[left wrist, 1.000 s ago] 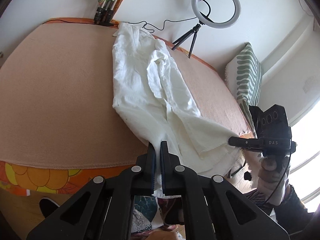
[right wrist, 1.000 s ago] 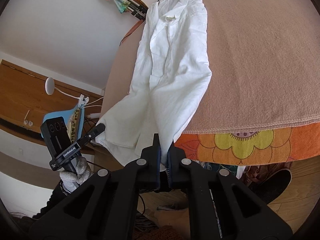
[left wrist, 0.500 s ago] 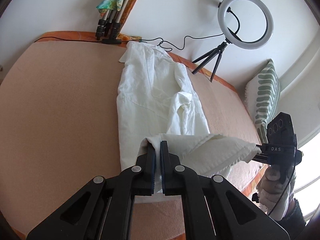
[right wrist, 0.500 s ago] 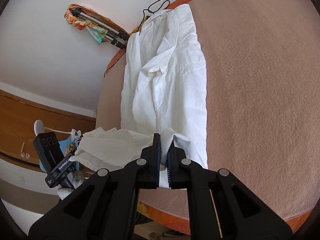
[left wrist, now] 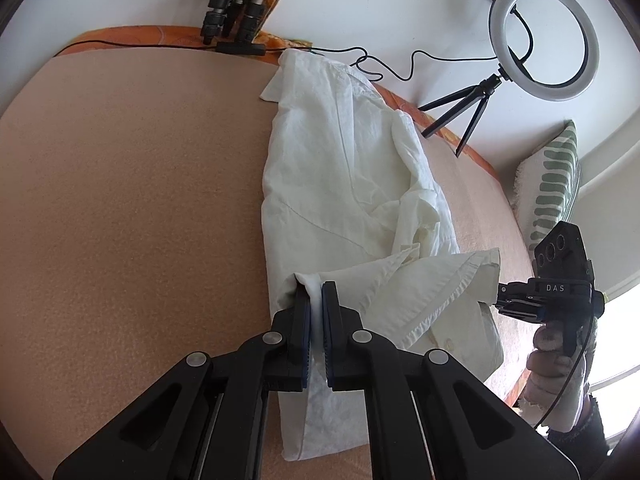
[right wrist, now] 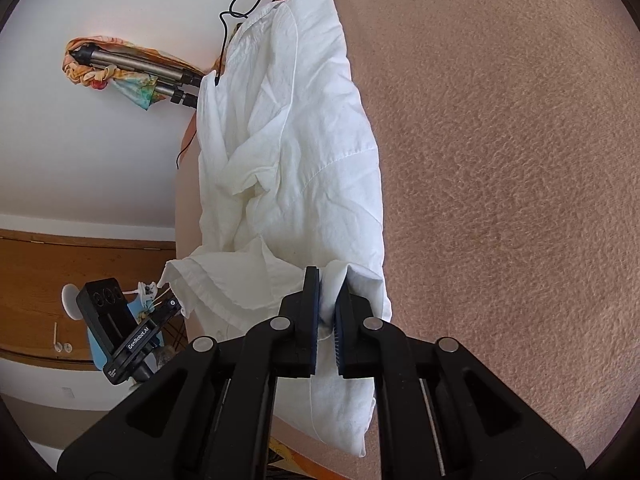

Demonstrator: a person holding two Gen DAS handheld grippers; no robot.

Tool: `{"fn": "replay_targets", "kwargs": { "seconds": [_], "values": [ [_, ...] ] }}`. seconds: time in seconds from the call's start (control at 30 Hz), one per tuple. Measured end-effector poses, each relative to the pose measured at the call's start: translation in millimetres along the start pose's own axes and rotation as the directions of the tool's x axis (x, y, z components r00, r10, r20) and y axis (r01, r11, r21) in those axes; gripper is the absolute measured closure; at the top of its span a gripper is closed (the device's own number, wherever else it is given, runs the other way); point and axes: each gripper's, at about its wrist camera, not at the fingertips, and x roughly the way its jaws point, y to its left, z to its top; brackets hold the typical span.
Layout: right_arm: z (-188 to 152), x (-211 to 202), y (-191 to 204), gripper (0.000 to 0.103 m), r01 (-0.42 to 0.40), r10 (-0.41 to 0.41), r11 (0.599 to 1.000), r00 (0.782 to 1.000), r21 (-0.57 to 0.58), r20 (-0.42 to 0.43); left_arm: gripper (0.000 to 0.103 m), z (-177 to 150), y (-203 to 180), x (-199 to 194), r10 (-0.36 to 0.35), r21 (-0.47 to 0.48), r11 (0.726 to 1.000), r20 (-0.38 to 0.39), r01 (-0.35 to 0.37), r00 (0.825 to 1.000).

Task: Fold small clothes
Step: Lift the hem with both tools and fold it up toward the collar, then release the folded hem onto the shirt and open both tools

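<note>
A white shirt [left wrist: 344,184] lies lengthwise on the tan blanket [left wrist: 120,220], collar at the far end. My left gripper [left wrist: 316,292] is shut on one corner of its hem. My right gripper [right wrist: 329,280] is shut on the other hem corner and also shows in the left wrist view [left wrist: 500,294]. The hem [left wrist: 420,280] is lifted and stretched between both grippers above the shirt's lower half. In the right wrist view the shirt [right wrist: 296,128] runs up the blanket [right wrist: 500,200], and the left gripper [right wrist: 176,308] holds the hem at lower left.
A ring light on a small tripod [left wrist: 544,40] stands at the far right edge. Folded tripod legs [left wrist: 236,16] and a black cable [left wrist: 380,68] lie past the collar. A green striped cushion [left wrist: 552,188] leans at the right. Wooden furniture [right wrist: 60,272] is beyond the left edge.
Both grippers have carried the hem up from the near edge and forward over the shirt's lower half. The fold line has moved further towards the collar.
</note>
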Motion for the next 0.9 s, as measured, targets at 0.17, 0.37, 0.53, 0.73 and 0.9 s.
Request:
{"fn": "replay_targets", "kwargs": {
  "seconds": [0.17,0.37,0.53,0.73,0.9],
  "values": [
    [-8.2,-43.2,11.2,0.043,0.049,-0.041,0.996,0.992,-0.069,0.119,0.093,5.7,-13.5,-17.3,-0.014,0.049,0.999,0.049,0.011,0.999],
    [-33.3,-77.3,55.9,0.043,0.173,-0.106,0.942,0.967,-0.289,0.233,0.093,4.9,-14.7,-27.1,-0.063,0.031,0.998,0.072,0.061,0.995],
    [-91.8,-45.7,90.5,0.047,0.290,-0.200,0.794,0.955,-0.535,0.219,0.093,6.1,-10.7,-25.9,-0.026,0.018,1.000,0.064,0.025,0.998],
    [-124.9,15.6,90.7,0.056,0.432,-0.414,0.610,0.889,-0.665,0.198,0.093,16.6,-0.9,-25.7,-0.078,-0.067,0.995,0.034,0.080,0.996],
    [-127.5,22.4,82.7,0.056,0.473,-0.463,0.556,0.859,-0.684,0.219,0.082,26.7,10.9,-49.6,-0.013,-0.080,0.997,0.122,0.023,0.992]
  ]
}}
